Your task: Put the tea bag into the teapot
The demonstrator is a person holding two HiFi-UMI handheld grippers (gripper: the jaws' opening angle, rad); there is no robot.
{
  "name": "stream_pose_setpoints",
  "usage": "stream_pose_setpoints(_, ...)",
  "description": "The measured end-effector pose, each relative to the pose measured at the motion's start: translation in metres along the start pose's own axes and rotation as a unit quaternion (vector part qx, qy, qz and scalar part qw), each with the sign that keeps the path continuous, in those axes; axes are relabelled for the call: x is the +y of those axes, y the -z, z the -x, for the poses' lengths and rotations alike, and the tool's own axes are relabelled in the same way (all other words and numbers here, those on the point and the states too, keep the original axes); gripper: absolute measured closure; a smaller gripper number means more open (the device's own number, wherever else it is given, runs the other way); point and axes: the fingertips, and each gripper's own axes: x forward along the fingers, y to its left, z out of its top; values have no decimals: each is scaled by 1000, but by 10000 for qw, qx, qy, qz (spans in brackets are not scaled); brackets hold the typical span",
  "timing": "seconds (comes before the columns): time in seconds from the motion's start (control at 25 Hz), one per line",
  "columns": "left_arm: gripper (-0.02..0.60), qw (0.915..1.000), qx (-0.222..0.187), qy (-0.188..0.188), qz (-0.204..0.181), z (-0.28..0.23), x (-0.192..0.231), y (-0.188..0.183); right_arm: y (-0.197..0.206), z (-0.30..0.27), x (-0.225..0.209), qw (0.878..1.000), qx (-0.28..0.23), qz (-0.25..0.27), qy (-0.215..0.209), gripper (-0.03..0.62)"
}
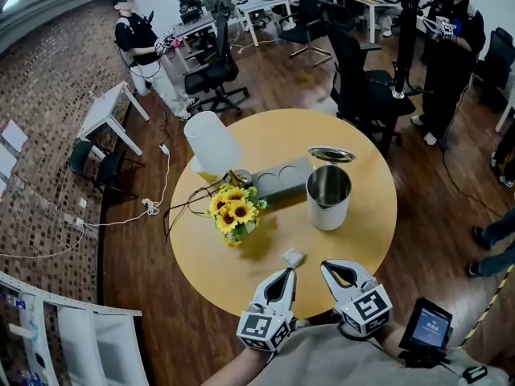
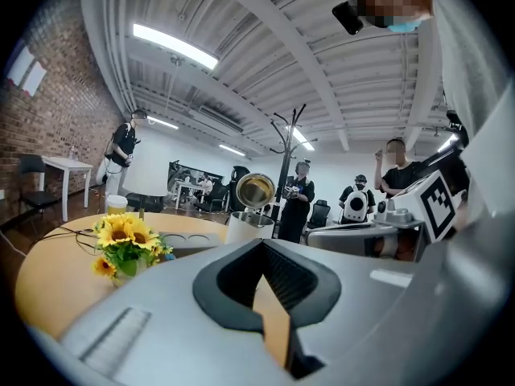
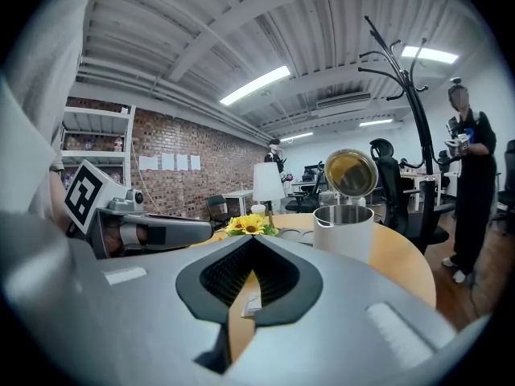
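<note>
A steel teapot point(image 1: 328, 195) stands on the round wooden table point(image 1: 366, 240) right of centre, its lid point(image 1: 331, 154) tipped open at the back. The small white tea bag point(image 1: 294, 256) lies flat on the table near the front edge. My left gripper point(image 1: 287, 274) is just behind the bag, and my right gripper point(image 1: 330, 267) is a little to the bag's right. Both are shut and hold nothing. The left gripper view shows the teapot point(image 2: 248, 225) ahead beyond the closed jaws. The right gripper view shows the teapot point(image 3: 344, 230) ahead right and the tea bag point(image 3: 253, 304) low between the jaws.
A pot of sunflowers point(image 1: 234, 212) stands left of centre, with a grey tray point(image 1: 283, 179) with round hollows and a white lamp point(image 1: 211, 143) behind it. Cables point(image 1: 181, 207) run off the left edge. Office chairs, a coat stand point(image 1: 400, 39) and standing people surround the table.
</note>
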Motion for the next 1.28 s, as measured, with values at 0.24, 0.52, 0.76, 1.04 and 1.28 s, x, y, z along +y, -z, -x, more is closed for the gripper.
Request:
stream_pose_setpoints(0.24,586,9999,109,-94,15,-5,5,3,2,-6,-6,10000,63,3,-54,585)
stream_pose_setpoints(0.52,586,9993,326,-154,72,-11,18,21,16,-20,-9,9997,224,-36,-110,585)
stream_pose_setpoints(0.76,586,9974,663,-201,181,-26,33,48,39,-40,-21,9985,499,-146,-170,585)
stream_pose_setpoints(1.04,586,9903,1266,-354,456,-37,49,96,80,-59,-29,9926,1108,-408,-291,585)
stream_pose_setpoints(1.28,586,9838,1652,-422,554,-50,63,132,110,-77,-37,9881,1397,-519,-383,585)
